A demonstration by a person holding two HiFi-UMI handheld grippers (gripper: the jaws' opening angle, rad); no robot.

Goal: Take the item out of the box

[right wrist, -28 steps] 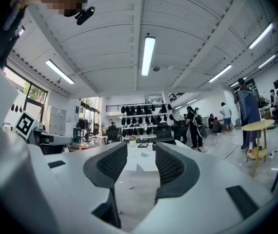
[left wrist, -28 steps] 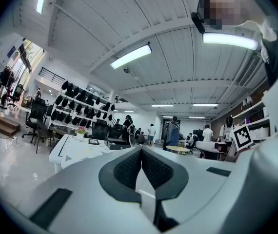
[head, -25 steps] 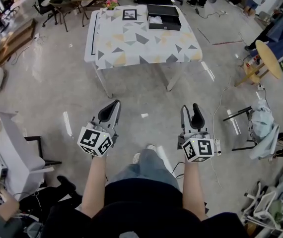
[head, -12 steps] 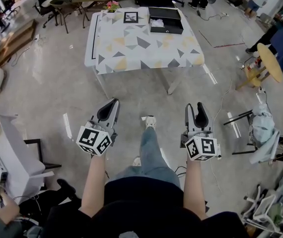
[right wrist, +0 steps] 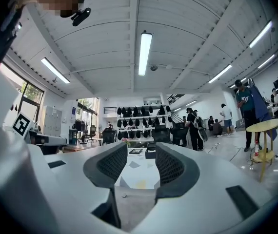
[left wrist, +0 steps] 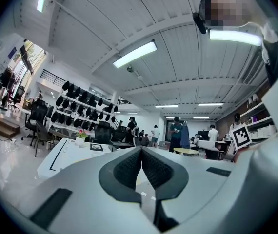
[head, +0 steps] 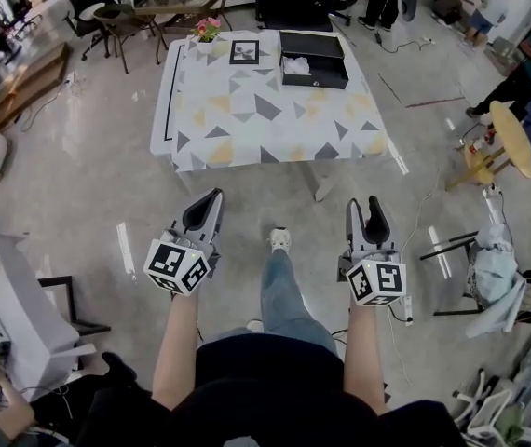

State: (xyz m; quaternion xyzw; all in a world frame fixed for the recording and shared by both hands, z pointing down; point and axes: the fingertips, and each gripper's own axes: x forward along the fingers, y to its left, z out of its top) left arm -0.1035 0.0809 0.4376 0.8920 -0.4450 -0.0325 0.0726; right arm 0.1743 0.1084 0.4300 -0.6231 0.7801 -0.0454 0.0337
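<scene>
**Approach stage; nothing removed so far.** The box (head: 314, 81) is shown open at the far edge of the table (head: 265, 124). A pale item (head: 297, 64) is seen lying inside it, towards its left half; what the item is cannot be told at this range. No contact with box or item has been made, so the whole task is judged to remain: the walk to the table, the reach, the grasp and the lift out.

**Grippers.** Both are held low in front of the body, well apart from the table and over bare floor (head: 88, 175). The left gripper (head: 208, 208) is shown with its jaws pressed together at the tips and nothing between them, as confirmed in the left gripper view (left wrist: 140, 155). The right gripper (head: 362, 210) is shown with its jaws parted by a moderate gap. In the right gripper view (right wrist: 138, 165) only the distant table is seen through that gap, so nothing is held.

**Surroundings.** A framed square marker (head: 243, 52) and a pot of flowers (head: 208, 30) stand just left of the box. A round wooden table (head: 512, 133) stands off to the right, and a shoe (head: 280, 240) is seen stepping forward between the grippers. The path to the near table edge is judged unobstructed; the box, however, must be reached across the full depth of the table.
</scene>
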